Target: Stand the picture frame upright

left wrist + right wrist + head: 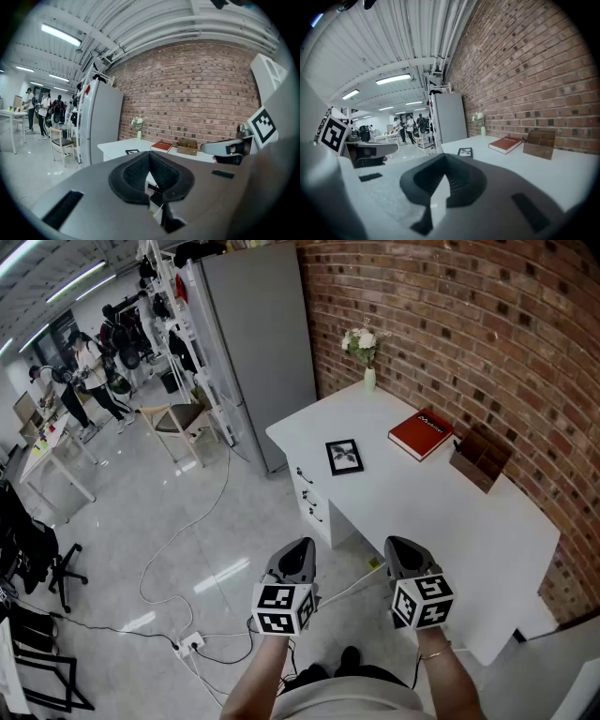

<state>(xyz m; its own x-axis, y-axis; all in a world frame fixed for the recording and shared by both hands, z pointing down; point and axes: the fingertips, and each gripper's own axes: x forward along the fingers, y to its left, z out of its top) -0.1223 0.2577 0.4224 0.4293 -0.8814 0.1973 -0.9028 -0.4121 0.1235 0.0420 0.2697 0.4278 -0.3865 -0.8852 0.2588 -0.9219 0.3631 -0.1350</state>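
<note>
Your left gripper (298, 549) and right gripper (405, 547) are clenched, empty; open them approaching the picture frame (344, 457), lying flat left of the red book (421, 433), then lift its edge.

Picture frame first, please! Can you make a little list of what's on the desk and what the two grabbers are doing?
picture frame: lying flat, face up, on the white desk
red book: flat, between the frame and the wooden box
wooden box: by the brick wall
flower vase: upright, far corner
left gripper: shut, empty, short of the frame
right gripper: shut, empty, short of the frame
job: frame not yet stood up
</note>
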